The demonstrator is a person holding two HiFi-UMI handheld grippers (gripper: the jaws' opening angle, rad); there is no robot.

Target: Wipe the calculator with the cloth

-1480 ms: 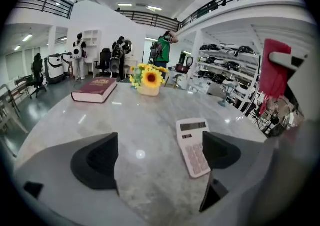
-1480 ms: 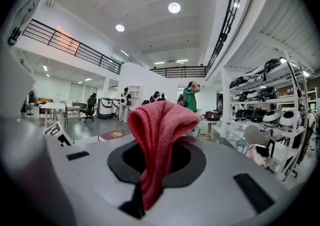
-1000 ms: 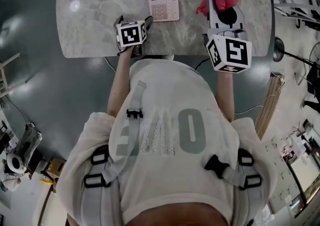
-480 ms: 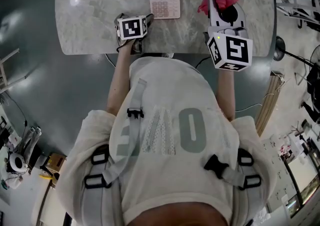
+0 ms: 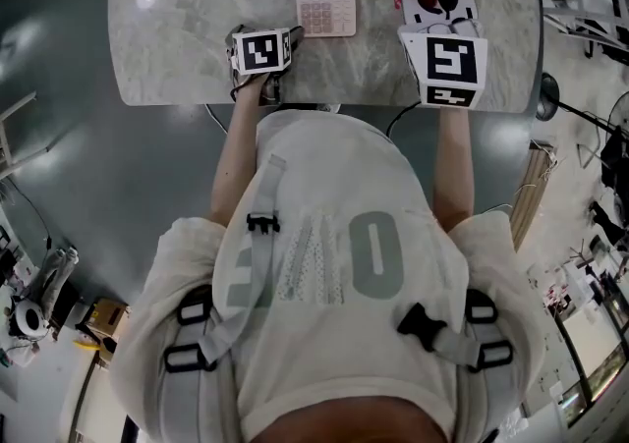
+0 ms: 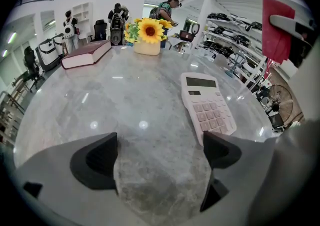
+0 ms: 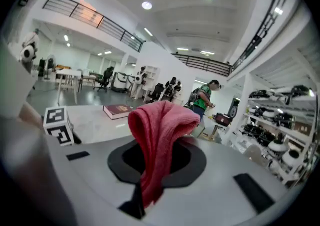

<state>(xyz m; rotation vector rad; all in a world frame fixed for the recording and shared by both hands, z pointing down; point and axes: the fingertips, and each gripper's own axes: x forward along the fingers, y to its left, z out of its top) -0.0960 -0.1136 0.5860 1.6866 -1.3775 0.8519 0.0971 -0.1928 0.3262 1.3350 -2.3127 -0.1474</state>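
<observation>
Glossy marble table [image 5: 197,48], soft cloth [image 7: 159,135], plastic calculator [image 5: 326,4]

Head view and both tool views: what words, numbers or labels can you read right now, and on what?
"O": large grey letter on the person's pale shirt; neighbouring letters unclear.
White calculator: key labels too small to read.
Dark red book: nothing legible.
Left tool and right tool: cubes carry black-and-white codes, no words.
Red cloth: no print visible.
</observation>
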